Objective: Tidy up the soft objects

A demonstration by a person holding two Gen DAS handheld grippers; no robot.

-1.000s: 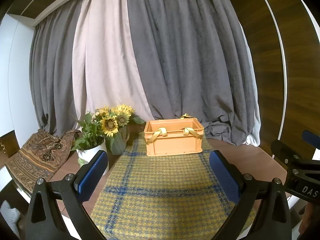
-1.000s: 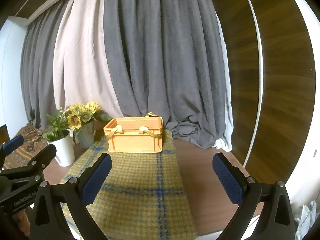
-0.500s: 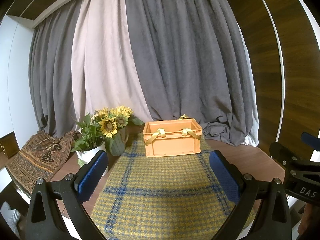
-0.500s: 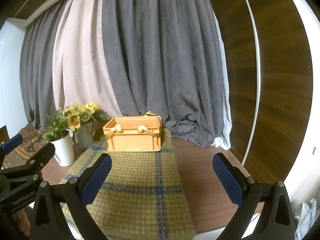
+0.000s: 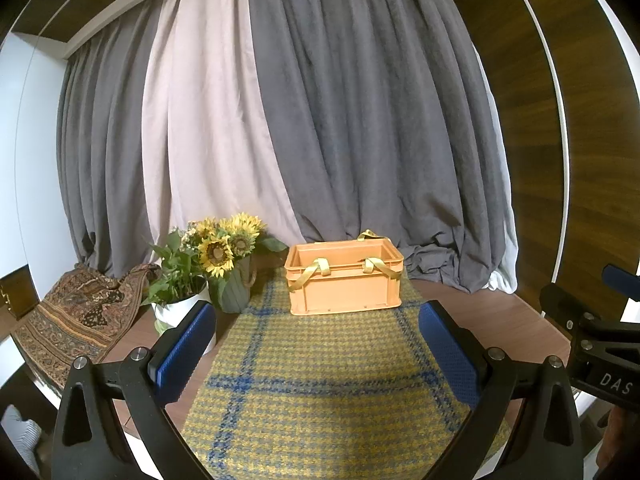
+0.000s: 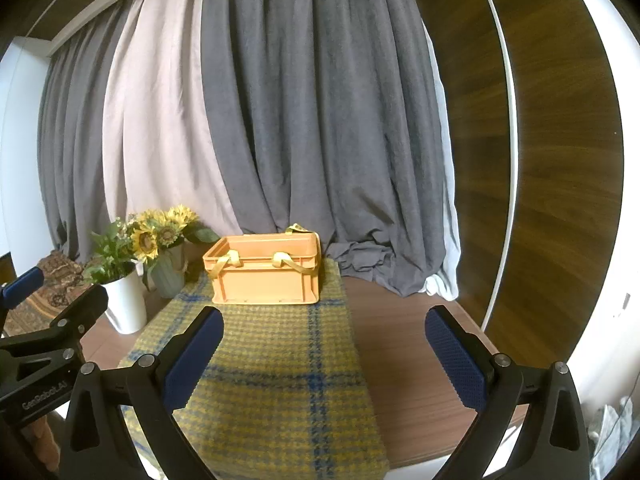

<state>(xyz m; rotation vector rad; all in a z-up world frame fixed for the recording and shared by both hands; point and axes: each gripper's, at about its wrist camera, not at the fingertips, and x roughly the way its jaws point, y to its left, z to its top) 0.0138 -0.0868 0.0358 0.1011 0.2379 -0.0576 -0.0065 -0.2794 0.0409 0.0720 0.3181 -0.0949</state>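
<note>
Hovering wide open and empty above the near end of the plaid cloth (image 5: pixel 320 380): left gripper (image 5: pixel 318 350), blue pads (image 5: pixel 184 350) far apart with nothing between. Same for the right gripper (image 6: pixel 324 354), spread fully over the cloth's right edge and the bare wooden table (image 6: pixel 400 340), gripping nothing. Both held back and level, probably to take in the scene before reaching. Farther out, at the far end of the cloth, an orange crate (image 5: pixel 344 280) with yellow straps (image 5: pixel 308 274) draped over its front rim, apparently soft things already stowed; contents below the rim hidden. Left of the crate, sunflowers in a green vase (image 5: pixel 234 288) and a plant in a white pot (image 5: pixel 176 308), clear of the working lane. Only from the left wrist: a patterned cloth (image 5: pixel 76 316) heaped at the table's left edge, largely blocked in the right view by the other gripper. Only from the right wrist: pale fabric (image 6: pixel 612 432) low at the far right, off the table.
</note>
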